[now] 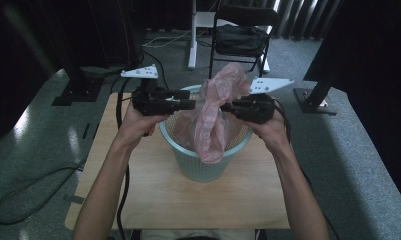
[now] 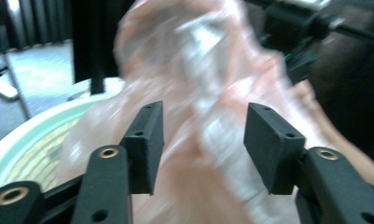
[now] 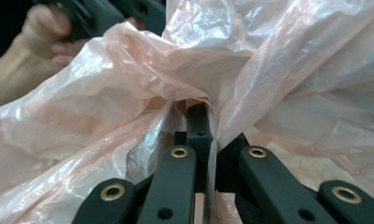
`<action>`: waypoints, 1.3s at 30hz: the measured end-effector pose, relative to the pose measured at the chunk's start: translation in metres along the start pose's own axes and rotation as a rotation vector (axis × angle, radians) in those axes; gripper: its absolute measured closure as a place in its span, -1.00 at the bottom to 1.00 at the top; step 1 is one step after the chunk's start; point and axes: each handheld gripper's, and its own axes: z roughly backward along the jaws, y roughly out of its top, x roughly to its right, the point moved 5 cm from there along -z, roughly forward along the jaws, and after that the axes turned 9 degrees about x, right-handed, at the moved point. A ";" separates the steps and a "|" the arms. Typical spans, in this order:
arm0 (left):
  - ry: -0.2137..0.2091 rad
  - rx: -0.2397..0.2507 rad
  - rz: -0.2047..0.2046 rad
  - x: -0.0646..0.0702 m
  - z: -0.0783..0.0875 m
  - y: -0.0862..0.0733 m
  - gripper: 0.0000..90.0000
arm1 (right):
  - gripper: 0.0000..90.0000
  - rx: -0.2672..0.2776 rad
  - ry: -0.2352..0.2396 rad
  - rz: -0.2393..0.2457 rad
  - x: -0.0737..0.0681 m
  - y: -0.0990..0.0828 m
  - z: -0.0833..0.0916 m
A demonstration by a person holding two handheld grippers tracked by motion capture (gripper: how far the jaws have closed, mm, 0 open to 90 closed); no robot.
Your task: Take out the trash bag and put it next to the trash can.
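Bag (image 1: 215,112), pink thin plastic, hangs crumpled over the pale green perforated basket (image 1: 198,165), lower end draped inside and over the near rim. I see the basket standing mid-way on the wooden table (image 1: 153,195). My right gripper (image 1: 227,107) has its 2 jaws pinched tight on a gathered fold of the bag; the right gripper view shows film bunched around the closed pads. My left gripper (image 1: 190,103) sits at the basket's left rim, jaws spread wide. In the left gripper view the bag lies blurred ahead between the pads (image 2: 147,140), not pressed by them.
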 end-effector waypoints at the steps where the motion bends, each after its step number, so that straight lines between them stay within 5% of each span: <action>1: 0.014 -0.003 0.004 -0.003 0.001 -0.003 0.00 | 0.95 0.007 0.005 -0.005 0.001 0.002 0.001; 5: 0.052 -0.015 0.017 -0.013 0.001 -0.013 -0.16 | 0.95 0.033 0.019 -0.027 0.006 0.009 0.007; 11: 0.044 -0.035 0.056 -0.019 -0.005 -0.022 -0.35 | 0.95 0.080 0.034 -0.047 0.012 0.022 0.016; 19: 0.020 -0.077 0.036 -0.008 -0.021 -0.025 -0.38 | 0.95 0.125 0.022 -0.062 0.013 0.037 0.020; 20: 0.044 -0.098 0.027 -0.006 -0.024 -0.026 -0.35 | 0.95 0.134 0.028 -0.067 0.012 0.039 0.020; 23: 0.077 -0.156 0.017 -0.005 -0.030 -0.027 0.34 | 0.95 0.165 0.049 -0.089 0.011 0.042 0.022; 26: 0.083 -0.137 0.026 -0.005 -0.030 -0.022 0.82 | 0.95 0.179 0.090 -0.106 0.009 0.042 0.025; 31: 0.084 -0.059 0.074 -0.009 -0.021 -0.011 0.95 | 0.95 0.147 0.183 -0.113 0.006 0.030 0.028; 39: 0.036 -0.012 0.082 0.002 -0.025 0.005 0.95 | 0.95 -0.070 0.155 -0.029 -0.006 0.002 0.000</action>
